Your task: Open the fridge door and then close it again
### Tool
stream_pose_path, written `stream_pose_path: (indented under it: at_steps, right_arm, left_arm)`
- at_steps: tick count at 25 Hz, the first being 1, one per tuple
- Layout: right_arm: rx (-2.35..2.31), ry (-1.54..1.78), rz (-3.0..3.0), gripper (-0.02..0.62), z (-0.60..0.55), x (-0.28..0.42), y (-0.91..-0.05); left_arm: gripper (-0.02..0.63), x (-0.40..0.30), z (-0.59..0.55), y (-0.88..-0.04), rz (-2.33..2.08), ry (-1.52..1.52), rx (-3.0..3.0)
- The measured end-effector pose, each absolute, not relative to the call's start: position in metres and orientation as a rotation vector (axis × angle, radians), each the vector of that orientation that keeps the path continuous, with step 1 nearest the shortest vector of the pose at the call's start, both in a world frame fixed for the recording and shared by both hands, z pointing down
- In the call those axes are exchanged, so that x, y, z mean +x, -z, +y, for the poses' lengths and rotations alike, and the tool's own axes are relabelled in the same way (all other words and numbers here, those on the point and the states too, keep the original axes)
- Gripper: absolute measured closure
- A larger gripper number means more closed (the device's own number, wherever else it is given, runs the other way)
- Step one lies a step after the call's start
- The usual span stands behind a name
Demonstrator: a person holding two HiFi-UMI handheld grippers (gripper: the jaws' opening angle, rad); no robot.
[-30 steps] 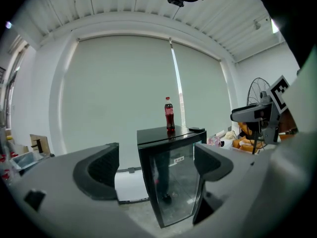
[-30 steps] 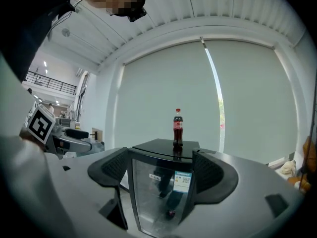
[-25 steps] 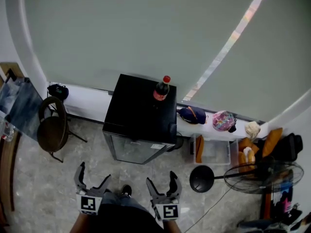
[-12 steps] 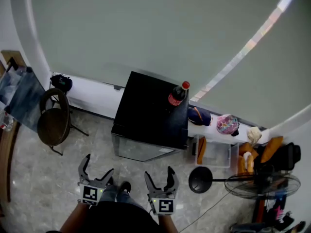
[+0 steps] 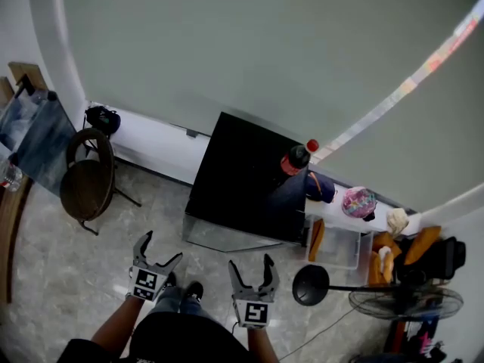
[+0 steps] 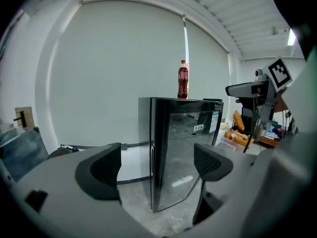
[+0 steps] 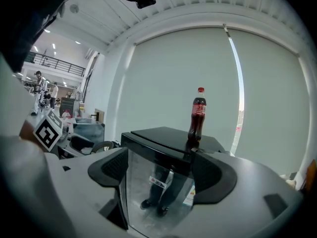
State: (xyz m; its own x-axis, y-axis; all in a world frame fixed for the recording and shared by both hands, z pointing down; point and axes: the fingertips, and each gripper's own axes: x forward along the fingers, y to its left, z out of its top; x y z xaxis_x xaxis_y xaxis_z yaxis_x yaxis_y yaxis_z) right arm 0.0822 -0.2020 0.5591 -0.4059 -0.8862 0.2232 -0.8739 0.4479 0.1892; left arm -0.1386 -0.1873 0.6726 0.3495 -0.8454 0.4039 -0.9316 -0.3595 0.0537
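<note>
Black fridge [image 5: 240, 176] is standing at centre frame in the head view, back against the pale wall, with its glass door [image 5: 225, 235] facing down-frame and sitting shut. Cola bottle [image 5: 296, 158] is standing upright on the fridge top, toward its right edge. Left gripper [image 5: 160, 249] is hovering left of lower centre, jaws spread and holding nothing; its own view is framing the fridge's front corner through the gap. Right gripper [image 5: 249, 266] is hovering at lower centre, jaws likewise released and empty, pointing at the glass door. Both are hanging apart from the fridge. Chair [image 5: 85, 186] is sitting at left; fan [image 5: 404, 301] is standing at lower right.
</note>
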Motion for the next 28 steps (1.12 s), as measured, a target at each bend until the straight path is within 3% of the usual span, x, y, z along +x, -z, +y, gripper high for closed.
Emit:
stream_pose_path:
  at_steps: [19, 28]
  right_arm:
    - [1.424, 0.122, -2.366, 0.227, -0.251, 0.056, -0.58]
    - [1.376, 0.159, -2.335, 0.252, -0.265, 0.046, -0.585]
  left_arm:
    - [0.236, -0.105, -0.254, -0.774, -1.369, -0.581, 2.331]
    - [0.344, -0.101, -0.27, -0.804, -1.328, -0.609, 2.303]
